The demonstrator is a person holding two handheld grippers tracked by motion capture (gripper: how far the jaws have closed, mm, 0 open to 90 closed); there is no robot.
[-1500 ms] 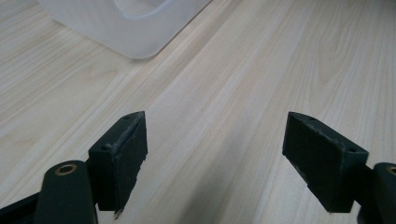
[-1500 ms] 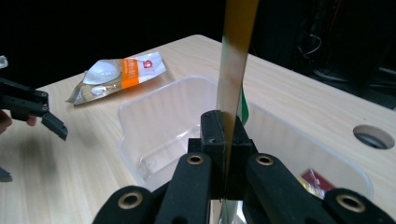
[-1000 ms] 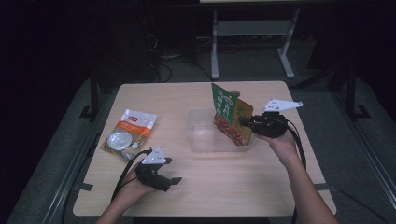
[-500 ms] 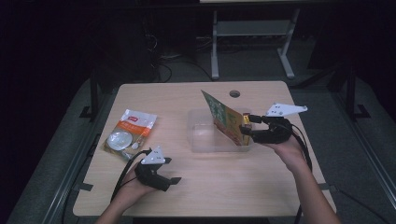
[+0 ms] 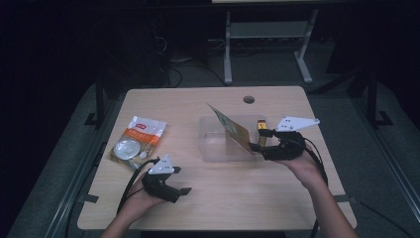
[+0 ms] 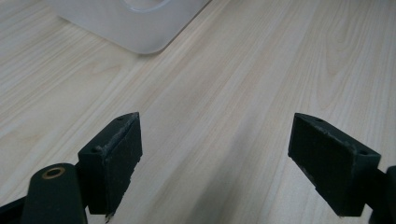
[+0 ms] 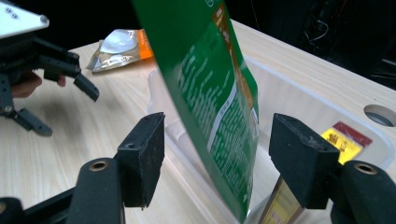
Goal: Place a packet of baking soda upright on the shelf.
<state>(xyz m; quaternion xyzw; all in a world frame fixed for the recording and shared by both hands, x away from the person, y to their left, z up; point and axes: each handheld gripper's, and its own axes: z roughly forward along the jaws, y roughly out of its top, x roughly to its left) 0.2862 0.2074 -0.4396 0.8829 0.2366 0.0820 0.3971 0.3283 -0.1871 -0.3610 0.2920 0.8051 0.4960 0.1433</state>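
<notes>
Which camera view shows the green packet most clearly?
The right gripper view: the green packet stands close between that gripper's open jaws, leaning over the clear bin, its print visible. In the high view the packet is small and tilted. The left gripper view shows a bin corner and bare table.

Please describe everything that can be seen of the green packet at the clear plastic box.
The green packet is a flat, glossy pouch, printed with white text and an orange strip on its green face. It leans steeply, its lower edge inside the clear plastic box. It stands between the pads of the right gripper, whose jaws have just been opening; neither pad presses on it now. A yellow and red packet lies behind it.
</notes>
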